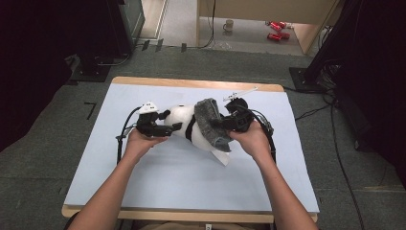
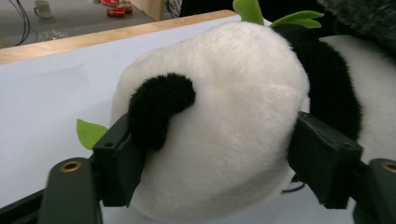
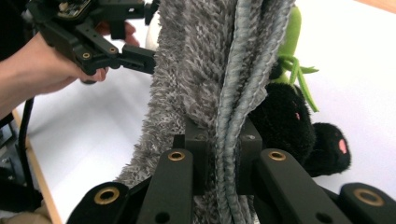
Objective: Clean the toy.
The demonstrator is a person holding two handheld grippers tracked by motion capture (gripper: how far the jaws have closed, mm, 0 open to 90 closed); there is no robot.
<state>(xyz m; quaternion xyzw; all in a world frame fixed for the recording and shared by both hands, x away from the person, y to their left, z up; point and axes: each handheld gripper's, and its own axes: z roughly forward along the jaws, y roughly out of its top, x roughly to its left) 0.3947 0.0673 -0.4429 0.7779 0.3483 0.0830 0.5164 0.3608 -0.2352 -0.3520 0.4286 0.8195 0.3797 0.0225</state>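
The plush panda [image 1: 181, 120] looks soft, light; left tongs [image 1: 173, 127] straddle its head, wide, pads touching; right tongs [image 1: 224, 122] clamp the grey knit fabric [image 1: 209, 122] beside it; grip the ribbed hem.

A: How does the left hand-held gripper [image 1: 168, 128] stand?
B: Jaws wide, one on each side of the panda [image 2: 215, 121], touching its fur; the forearm comes in from the bottom left.
A: And the right hand-held gripper [image 3: 220, 154]?
B: Clamped on the grey cloth [image 3: 205, 70], hand [image 1: 251, 139] wrapped round its body.
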